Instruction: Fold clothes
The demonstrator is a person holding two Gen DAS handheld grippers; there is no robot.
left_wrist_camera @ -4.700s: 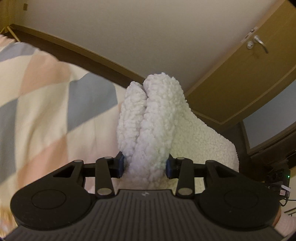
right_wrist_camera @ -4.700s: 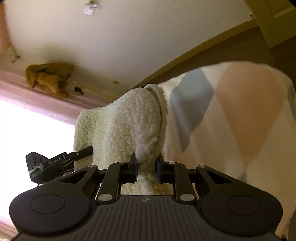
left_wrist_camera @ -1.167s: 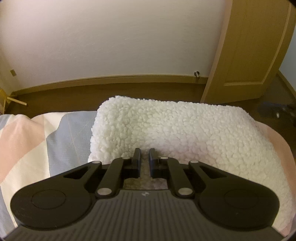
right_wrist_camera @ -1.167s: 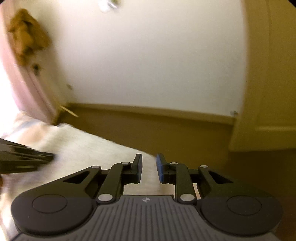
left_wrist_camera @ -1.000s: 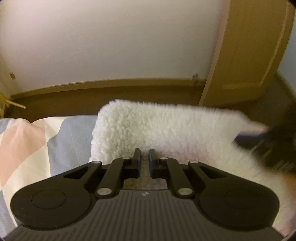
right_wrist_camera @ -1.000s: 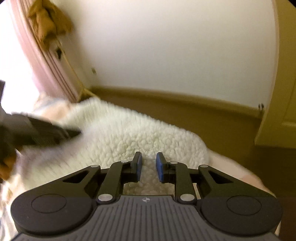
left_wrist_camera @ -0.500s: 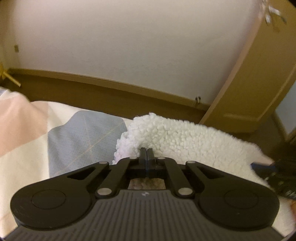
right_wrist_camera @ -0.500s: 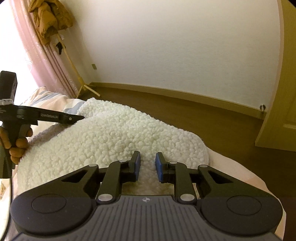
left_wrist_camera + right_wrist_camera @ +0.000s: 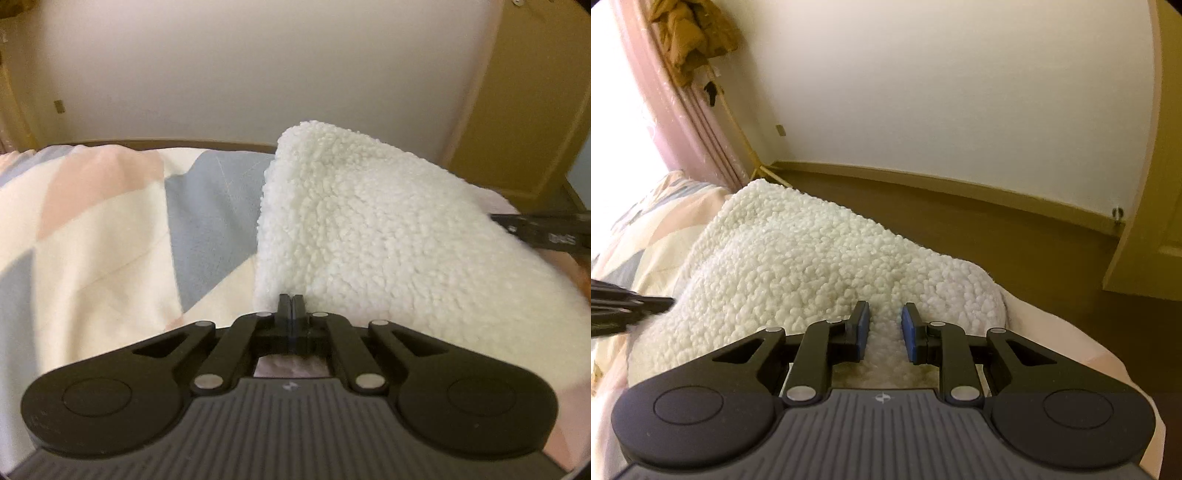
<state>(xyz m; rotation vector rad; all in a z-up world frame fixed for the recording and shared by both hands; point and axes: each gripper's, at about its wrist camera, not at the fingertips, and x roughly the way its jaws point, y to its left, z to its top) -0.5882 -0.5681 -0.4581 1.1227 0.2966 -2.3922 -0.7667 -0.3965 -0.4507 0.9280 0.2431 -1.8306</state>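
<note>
Left claw [image 9: 291, 306]: fingers fully together, tips at the near left edge of the white fleece garment [image 9: 388, 236]. No fabric visible betw. the pads, so it reads as closed empty, nose against the pile. Cannot confirm a pinch of a thin edge layer; the tips hide that spot.

Right claw [image 9: 884, 332]: blue pads [image 9: 863, 328] standing a little apart, resting on or just above the fleece's near right part. Fleece shows in the gap, but the pads don't look pressed on it. Not a grip as seen.

Garment lies folded as a thick bundle on the bed cover [image 9: 110, 229] (pastel diamond pattern), directly ahead of both claws. Left corner is humped up ahead of the left claw; the rest slopes down to the right. Far edge sits near the bed's edge, floor [image 9: 1015, 236] beyond.

Step in hand (judged): tidying or pressing the folded bundle, or setting up one more fold.

To do it well:
- If pressing: push the left hump down w/ the closed left tips while the right claw steadies the other end, so the bundle doesn't slide toward the floor.
- If folding again: left claw must reopen and take all layers of the edge, not just the top pile.
- Keep both ends moving together; the fleece looks bulky and springy and will likely creep open.
</note>
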